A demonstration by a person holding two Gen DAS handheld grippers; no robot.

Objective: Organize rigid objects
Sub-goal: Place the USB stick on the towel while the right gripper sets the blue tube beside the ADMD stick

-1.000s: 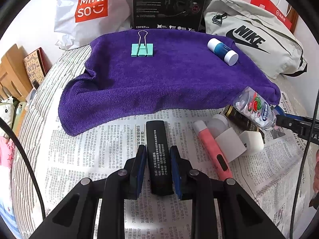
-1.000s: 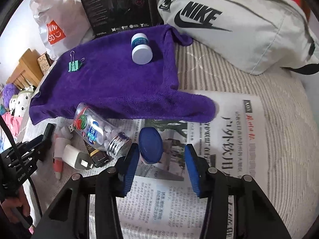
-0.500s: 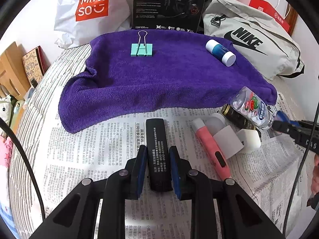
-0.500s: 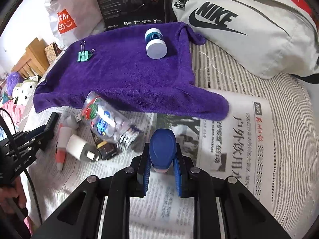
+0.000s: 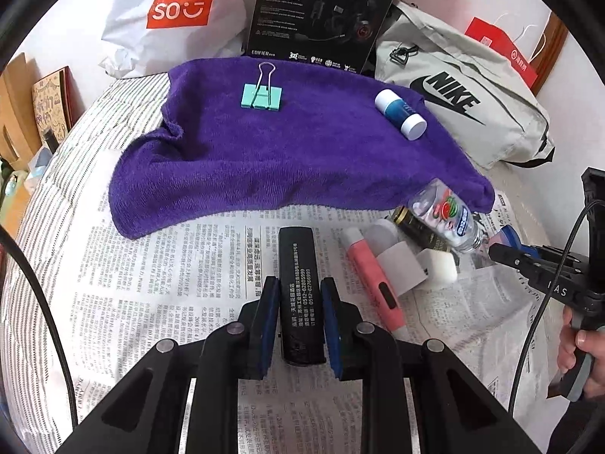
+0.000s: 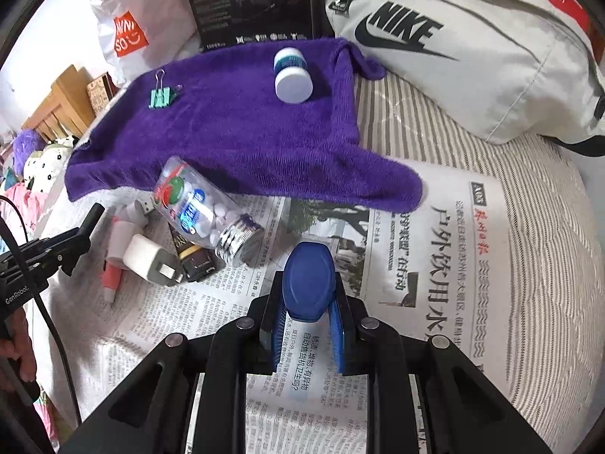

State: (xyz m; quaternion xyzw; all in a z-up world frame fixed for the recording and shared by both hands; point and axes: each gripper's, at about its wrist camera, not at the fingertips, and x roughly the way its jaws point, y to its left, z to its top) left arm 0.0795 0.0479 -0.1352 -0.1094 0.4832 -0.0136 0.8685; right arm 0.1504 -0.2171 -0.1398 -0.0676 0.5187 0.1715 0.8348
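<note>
My left gripper (image 5: pixel 300 295) is shut on a black rectangular bar with white print (image 5: pixel 298 265), held just above the newspaper (image 5: pixel 170 276). My right gripper (image 6: pixel 308 291) is shut on a blue oval lid (image 6: pixel 309 285) and holds it above the newspaper (image 6: pixel 435 265); it also shows at the right of the left wrist view (image 5: pixel 506 244). On the purple towel (image 5: pixel 283 159) lie a mint binder clip (image 5: pixel 261 94) and a blue-and-white bottle (image 5: pixel 401 113). A clear bottle of tablets (image 6: pixel 204 212) lies on its side near the towel's edge.
On the newspaper lie a pink marker (image 5: pixel 372 280), a white charger plug (image 6: pixel 149 261) and a dark tube (image 6: pixel 194 261). A grey Nike bag (image 6: pixel 472 56), a black box (image 5: pixel 317 15) and a Miniso bag (image 5: pixel 170 11) stand behind the towel.
My right gripper closed on the blue lid and lifted it off the newspaper. My left gripper kept its hold on the black bar and rose slightly.
</note>
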